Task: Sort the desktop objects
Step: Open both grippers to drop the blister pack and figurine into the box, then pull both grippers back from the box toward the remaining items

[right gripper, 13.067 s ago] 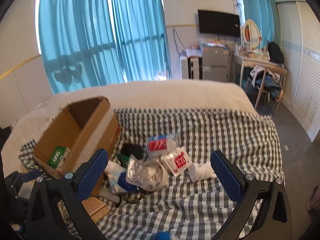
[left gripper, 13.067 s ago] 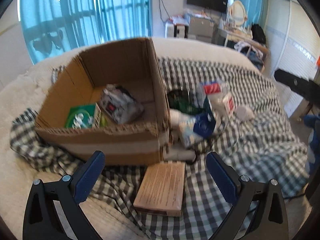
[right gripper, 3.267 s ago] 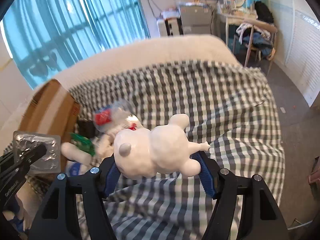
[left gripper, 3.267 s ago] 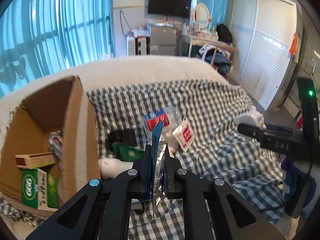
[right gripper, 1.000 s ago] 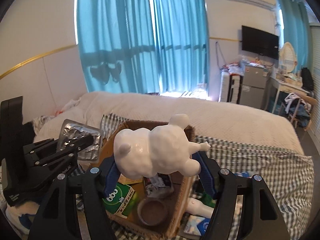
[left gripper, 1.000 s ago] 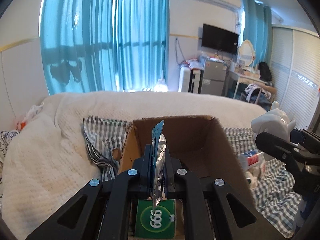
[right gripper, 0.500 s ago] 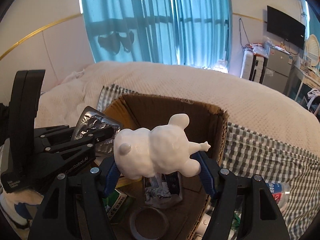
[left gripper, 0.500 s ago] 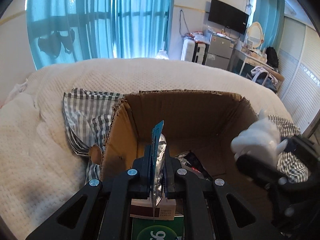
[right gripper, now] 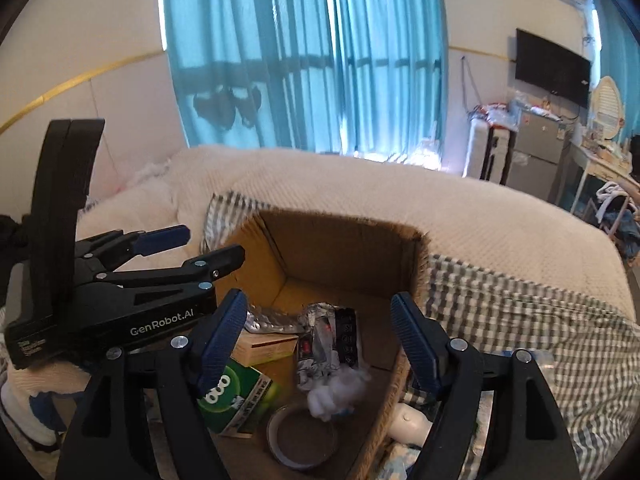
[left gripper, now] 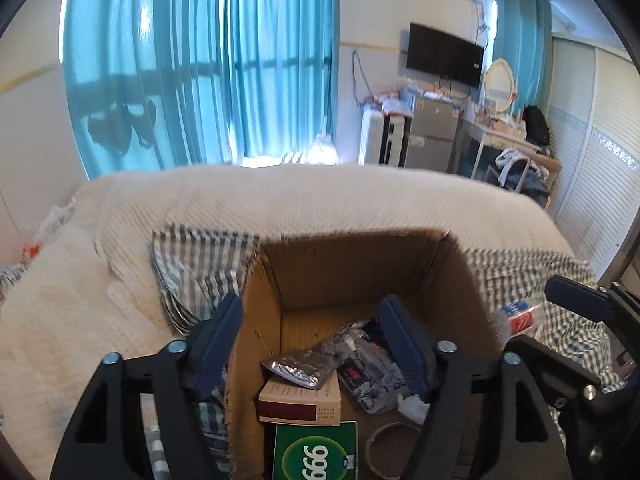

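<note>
The left gripper [left gripper: 312,336] has just been opening and holds nothing; the foil blister pack [left gripper: 304,366] lies below its jaws on a tan carton [left gripper: 300,400] inside the cardboard box [left gripper: 352,268]. The right gripper [right gripper: 318,340] stands wide, having just opened further; the white figurine [right gripper: 340,392], blurred, sits in the box beneath, touching neither pad. A green packet [right gripper: 236,400] is partly hidden behind one finger.

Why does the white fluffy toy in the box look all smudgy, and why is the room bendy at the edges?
Right wrist view: the white toy is blurred, probably still moving, while the green box beside it is fairly sharp. Both views: the fisheye lens bends the walls and blackens the corners. Left wrist view: bright daylight through the blue curtains washes out the window.
</note>
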`<state>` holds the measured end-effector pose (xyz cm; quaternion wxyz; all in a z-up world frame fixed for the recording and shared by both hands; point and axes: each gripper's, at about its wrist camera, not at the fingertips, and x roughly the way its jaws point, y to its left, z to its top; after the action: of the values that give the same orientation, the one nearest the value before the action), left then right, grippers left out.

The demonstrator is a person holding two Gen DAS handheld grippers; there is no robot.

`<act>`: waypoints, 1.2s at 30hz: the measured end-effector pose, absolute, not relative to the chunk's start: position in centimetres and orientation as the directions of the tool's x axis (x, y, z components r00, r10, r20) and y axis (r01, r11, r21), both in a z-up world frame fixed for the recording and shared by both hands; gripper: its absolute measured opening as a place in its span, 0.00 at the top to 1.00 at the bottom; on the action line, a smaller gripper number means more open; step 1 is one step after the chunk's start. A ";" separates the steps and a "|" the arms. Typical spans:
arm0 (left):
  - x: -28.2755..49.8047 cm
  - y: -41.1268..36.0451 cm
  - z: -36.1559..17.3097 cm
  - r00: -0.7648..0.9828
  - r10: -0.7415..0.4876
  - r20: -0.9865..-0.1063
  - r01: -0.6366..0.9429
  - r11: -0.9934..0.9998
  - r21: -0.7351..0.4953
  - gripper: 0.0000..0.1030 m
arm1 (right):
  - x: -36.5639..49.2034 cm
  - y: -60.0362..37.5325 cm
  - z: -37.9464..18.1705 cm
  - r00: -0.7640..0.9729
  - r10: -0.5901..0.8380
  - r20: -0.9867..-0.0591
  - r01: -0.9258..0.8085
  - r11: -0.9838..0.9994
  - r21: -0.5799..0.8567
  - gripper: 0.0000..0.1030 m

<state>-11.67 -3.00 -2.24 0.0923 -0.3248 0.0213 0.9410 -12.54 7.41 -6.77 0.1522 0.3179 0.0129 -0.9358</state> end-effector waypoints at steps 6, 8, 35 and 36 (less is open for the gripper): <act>-7.7 -3.7 2.1 -0.837 0.168 -0.521 -0.177 -0.984 -0.033 0.03 | -8.3 9.0 -2.3 -0.821 -0.245 -0.515 0.235 -0.968 0.086 0.19; -5.9 -3.8 3.3 -0.858 0.167 -0.485 -0.171 -0.985 -0.037 0.00 | -6.8 9.6 -1.3 -0.837 -0.237 -0.494 0.216 -0.971 0.100 0.17; 6.6 3.8 6.7 -0.911 0.294 -0.290 -0.285 -0.956 -0.075 0.00 | 10.2 21.6 2.2 -0.940 -0.069 -0.334 0.023 -0.990 0.137 0.06; 6.8 4.2 6.3 -0.908 0.303 -0.288 -0.295 -0.953 -0.071 0.00 | 10.5 22.0 2.1 -0.941 -0.062 -0.333 0.016 -0.990 0.138 0.06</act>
<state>6.79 4.25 6.34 0.1532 -0.1496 -0.0131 0.9767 10.49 22.03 2.07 0.0200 0.1709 -0.0668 -0.9828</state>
